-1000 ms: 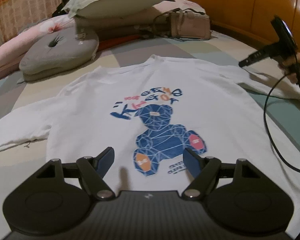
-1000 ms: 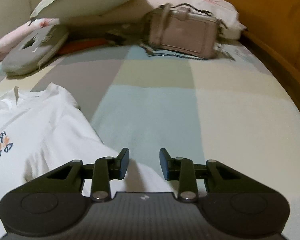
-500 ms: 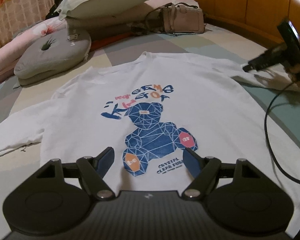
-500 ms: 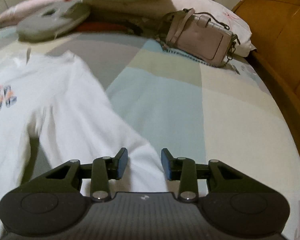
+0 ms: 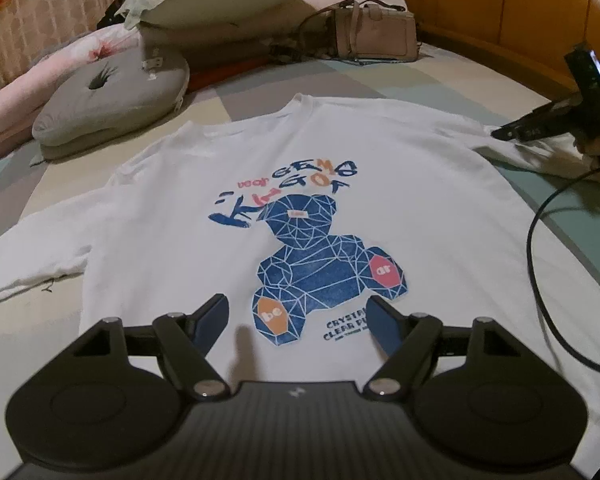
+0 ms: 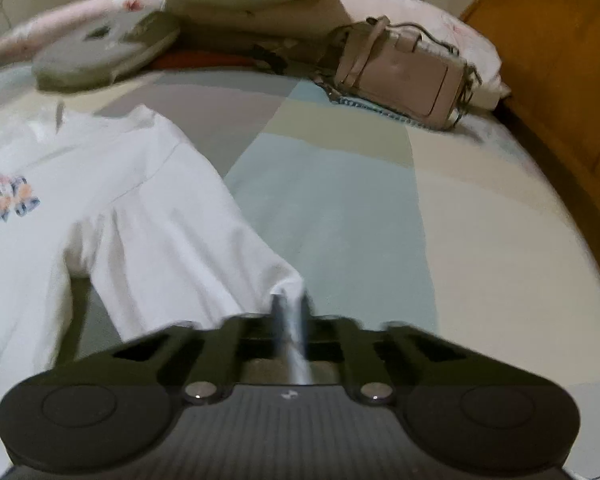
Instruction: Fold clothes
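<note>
Bed (image 5: pixel 452 80): patchwork cover; pillows, cushion, handbag (image 5: pixel 374 34) at far end.
T-shirt (image 5: pixel 300 184): white, bear print, lay flat face-up mid-bed, sleeves spread.
Handling: soft, light, limp; prob. sags and creases if lifted from one pt. Best held at sleeve ends, shoulders, hem corners.
Left gripper (image 5: pixel 298 316): released, jaws wide, hovered over hem near print, held nothing.
Right gripper (image 6: pixel 290 312): clenched on sleeve (image 6: pixel 180 264) end; cloth pinched betw. fingers.
</note>
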A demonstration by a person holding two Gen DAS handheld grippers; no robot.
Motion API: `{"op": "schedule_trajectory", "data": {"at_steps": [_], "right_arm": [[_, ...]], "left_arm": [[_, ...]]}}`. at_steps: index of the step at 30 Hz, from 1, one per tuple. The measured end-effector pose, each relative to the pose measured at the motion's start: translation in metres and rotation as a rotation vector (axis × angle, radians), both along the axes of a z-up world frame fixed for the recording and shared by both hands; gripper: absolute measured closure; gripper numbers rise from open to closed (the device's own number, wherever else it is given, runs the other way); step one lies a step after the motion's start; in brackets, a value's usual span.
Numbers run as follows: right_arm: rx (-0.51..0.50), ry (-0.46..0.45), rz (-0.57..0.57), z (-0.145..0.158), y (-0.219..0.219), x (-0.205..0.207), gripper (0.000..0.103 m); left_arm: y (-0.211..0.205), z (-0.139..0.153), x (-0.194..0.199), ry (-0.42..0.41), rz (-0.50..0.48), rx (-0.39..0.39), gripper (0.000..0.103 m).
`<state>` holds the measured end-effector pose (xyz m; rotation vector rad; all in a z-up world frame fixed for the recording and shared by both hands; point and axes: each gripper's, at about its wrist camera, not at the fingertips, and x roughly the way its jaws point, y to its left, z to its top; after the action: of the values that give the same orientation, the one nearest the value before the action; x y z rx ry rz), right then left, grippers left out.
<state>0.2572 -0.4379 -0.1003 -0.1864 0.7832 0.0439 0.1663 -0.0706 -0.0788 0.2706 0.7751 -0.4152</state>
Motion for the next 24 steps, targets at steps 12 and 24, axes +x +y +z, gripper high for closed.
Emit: {"op": "schedule_trajectory", "data": {"at_steps": [12,24], "right_arm": [[-0.099,-0.085,-0.206,0.025,-0.021,0.015,0.091],[0.082,-0.1,-0.15,0.038,-0.011,0.016,0.069]], "left_arm": [[0.005,0.0,0.0,-0.005,0.006,-0.008,0.027],[0.01,-0.003,0.001,0.002,0.02,0.002,0.027]]}}
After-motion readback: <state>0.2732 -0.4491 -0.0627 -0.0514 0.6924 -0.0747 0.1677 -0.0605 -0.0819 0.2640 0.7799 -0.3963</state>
